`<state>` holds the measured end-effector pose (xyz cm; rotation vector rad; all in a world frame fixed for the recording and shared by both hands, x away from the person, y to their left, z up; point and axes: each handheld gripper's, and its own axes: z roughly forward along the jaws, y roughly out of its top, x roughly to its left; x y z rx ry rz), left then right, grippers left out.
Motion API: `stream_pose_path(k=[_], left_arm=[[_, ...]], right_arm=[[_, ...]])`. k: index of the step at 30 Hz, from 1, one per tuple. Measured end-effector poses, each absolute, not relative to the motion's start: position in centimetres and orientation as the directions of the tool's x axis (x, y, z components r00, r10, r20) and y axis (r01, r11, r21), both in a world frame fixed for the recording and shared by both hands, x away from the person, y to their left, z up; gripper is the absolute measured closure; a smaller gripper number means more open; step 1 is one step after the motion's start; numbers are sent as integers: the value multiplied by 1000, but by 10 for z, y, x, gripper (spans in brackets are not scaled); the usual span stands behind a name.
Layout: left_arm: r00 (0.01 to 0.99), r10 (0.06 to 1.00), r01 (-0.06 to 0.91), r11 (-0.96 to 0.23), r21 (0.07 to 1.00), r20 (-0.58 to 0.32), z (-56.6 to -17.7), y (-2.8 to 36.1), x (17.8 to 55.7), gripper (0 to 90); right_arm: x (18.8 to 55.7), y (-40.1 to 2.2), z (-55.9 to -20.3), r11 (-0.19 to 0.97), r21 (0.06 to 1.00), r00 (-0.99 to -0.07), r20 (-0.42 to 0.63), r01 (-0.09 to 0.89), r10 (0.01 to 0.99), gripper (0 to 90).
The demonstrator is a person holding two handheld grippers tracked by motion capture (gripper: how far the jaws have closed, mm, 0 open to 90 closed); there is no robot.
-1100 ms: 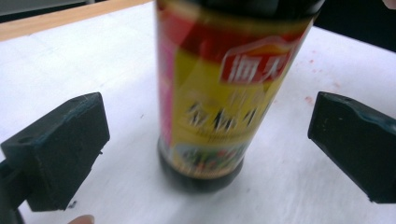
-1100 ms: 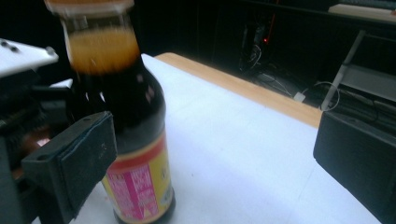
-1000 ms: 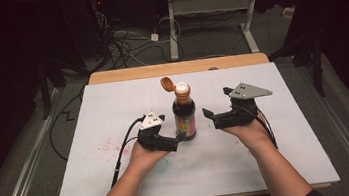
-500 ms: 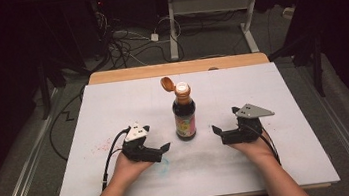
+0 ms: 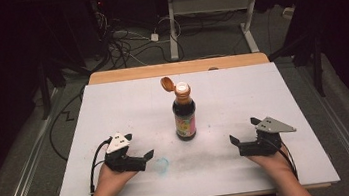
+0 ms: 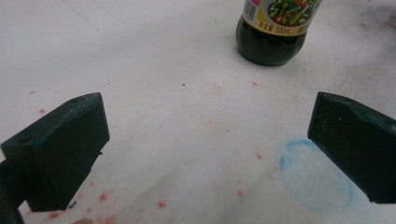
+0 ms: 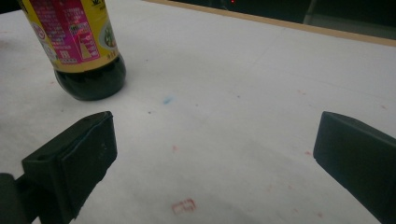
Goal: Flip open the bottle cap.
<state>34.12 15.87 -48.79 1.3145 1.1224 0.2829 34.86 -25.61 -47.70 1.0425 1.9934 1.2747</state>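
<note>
While the dark sauce bottle (image 5: 184, 111) is standing upright near the middle of the white table (image 5: 113, 105), its orange flip cap (image 5: 166, 83) is hanging open to the back-left of the neck, leaving the spout bare. The bottle is resting on its own base with nothing touching it, and its label is facing the person's side, as the left gripper view is showing at the bottle's foot (image 6: 271, 28) and the right gripper view from its other flank (image 7: 79, 46). With the cap swung back like this, the bottle is looking ready either for pouring or for being snapped shut; which of the two is meant cannot be told.

The left gripper (image 5: 140, 160) is sitting low near the front edge, well apart from the bottle, with its jaws spread wide and nothing between them. Just beside its tip a faint blue ring mark (image 6: 315, 175) is staining the table. The right gripper (image 5: 242, 142) is lying at a similar remove on the other side, its jaws likewise parted and empty. Both are pointing inward toward the bottle, so the hands are probably resting in a neutral flanking position, giving either one an easy reach for the body or the cap.
</note>
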Motion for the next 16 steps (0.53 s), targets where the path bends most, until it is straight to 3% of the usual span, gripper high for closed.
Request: stream_pose_path(k=[7,16], left_arm=[[465,753,390,299,871,-466,-493,177,324,0],[441,771,396,292,871,-459,-496,184,323,0]], right_arm=[[327,-274,-477,253,918,-530,-56,306,846,4],[329,-275,-478,227,925,-518,-40,304,854,4]])
